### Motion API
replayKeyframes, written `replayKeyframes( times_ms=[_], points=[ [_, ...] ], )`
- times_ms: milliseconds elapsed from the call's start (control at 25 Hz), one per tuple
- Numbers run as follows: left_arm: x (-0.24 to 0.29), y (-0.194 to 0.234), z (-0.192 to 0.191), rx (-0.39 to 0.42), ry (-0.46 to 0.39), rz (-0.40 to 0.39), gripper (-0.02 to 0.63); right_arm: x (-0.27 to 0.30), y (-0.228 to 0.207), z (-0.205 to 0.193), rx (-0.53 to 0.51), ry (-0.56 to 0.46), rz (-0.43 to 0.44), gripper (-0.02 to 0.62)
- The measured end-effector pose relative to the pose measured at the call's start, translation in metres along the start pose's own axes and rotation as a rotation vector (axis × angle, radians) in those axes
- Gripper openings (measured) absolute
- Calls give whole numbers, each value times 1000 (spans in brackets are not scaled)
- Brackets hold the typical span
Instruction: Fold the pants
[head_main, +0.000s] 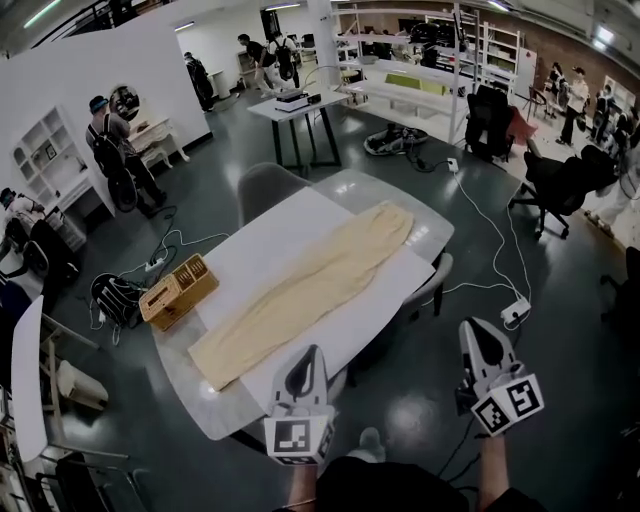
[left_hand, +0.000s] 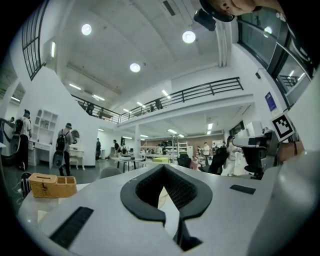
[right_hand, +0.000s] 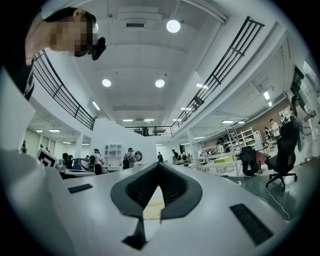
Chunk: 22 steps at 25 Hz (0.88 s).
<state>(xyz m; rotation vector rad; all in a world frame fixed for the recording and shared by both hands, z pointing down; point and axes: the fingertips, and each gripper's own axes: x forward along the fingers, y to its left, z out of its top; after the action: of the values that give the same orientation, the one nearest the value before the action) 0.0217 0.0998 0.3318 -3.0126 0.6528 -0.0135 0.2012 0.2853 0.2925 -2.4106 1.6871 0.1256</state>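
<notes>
The cream pants (head_main: 310, 285) lie flat and stretched lengthwise on a white sheet (head_main: 265, 240) on the grey table (head_main: 425, 212); the waist end is near me and the legs run to the far right. My left gripper (head_main: 312, 352) is shut and empty, just short of the table's near edge. My right gripper (head_main: 470, 326) is shut and empty over the floor, to the right of the table. In the left gripper view the jaws (left_hand: 163, 167) meet at the tips, and a sliver of pants (left_hand: 162, 199) shows behind them. The right gripper view shows its jaws (right_hand: 158, 165) shut likewise.
A woven basket (head_main: 178, 290) stands at the table's left edge. A grey chair (head_main: 265, 185) is behind the table and another (head_main: 438, 280) at its right side. A black backpack (head_main: 115, 296), cables and a power strip (head_main: 516, 312) lie on the floor. People stand far back.
</notes>
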Motion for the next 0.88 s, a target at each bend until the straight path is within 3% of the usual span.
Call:
replayKeyframes(
  times_ms=[600, 880],
  points=[
    [69, 29, -23, -62, 39, -5, 8, 77, -35, -28, 9, 62, -26, 14],
    [98, 37, -29, -53, 63, 18, 8, 114, -55, -39, 27, 77, -6, 14]
  ],
)
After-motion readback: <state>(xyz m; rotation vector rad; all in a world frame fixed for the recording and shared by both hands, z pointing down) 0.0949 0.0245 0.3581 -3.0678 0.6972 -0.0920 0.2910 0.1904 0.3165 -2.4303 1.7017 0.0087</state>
